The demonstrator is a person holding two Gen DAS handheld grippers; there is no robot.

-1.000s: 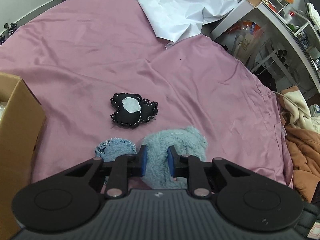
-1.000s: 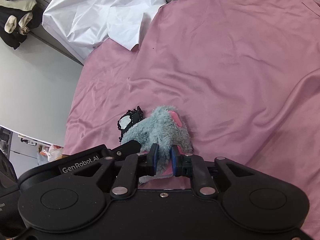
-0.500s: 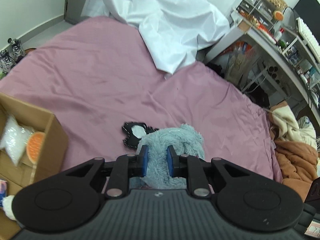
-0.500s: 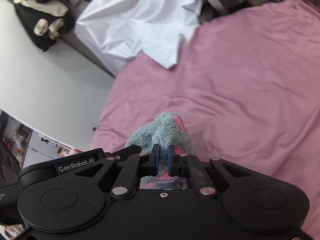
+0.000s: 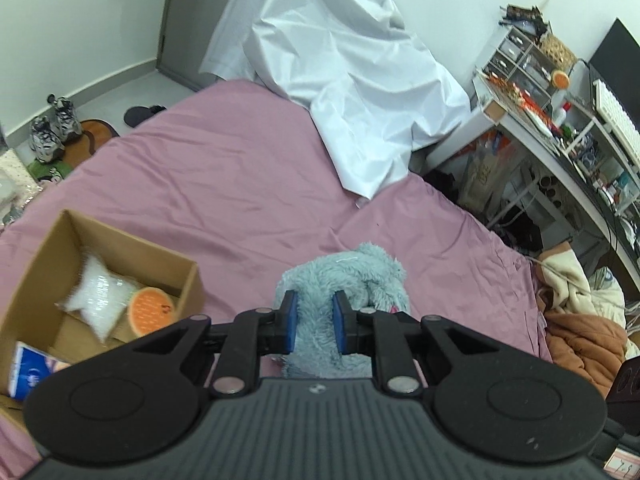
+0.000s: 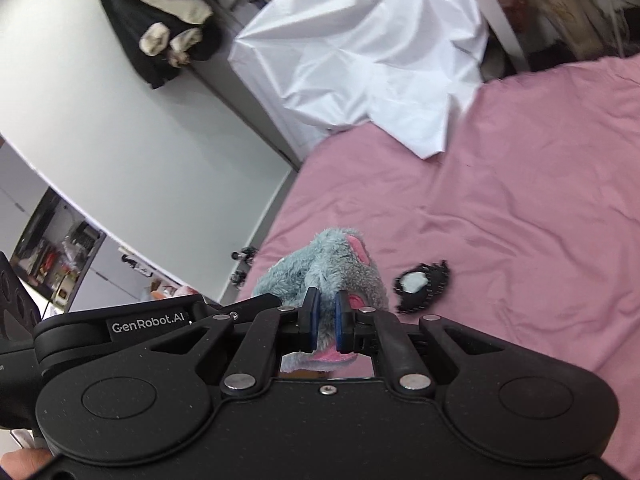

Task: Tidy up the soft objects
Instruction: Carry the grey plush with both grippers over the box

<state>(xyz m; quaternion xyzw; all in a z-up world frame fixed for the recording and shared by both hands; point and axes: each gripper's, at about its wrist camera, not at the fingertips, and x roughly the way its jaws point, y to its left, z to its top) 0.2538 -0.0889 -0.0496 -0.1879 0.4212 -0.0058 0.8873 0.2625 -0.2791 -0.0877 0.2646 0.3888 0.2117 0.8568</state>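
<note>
Box [image 5: 120, 248] now in sight left of the plush [image 5: 344, 280], holding a star pillow [image 5: 98, 294] and orange cushion [image 5: 150, 308]. Plush lifted clear of the sheet [image 5: 224, 184], clamped by left gripper [image 5: 314, 322] and right gripper [image 6: 325, 320]. Black patch [image 6: 420, 286] left behind, right of plush. Probably bound for the box.
</note>
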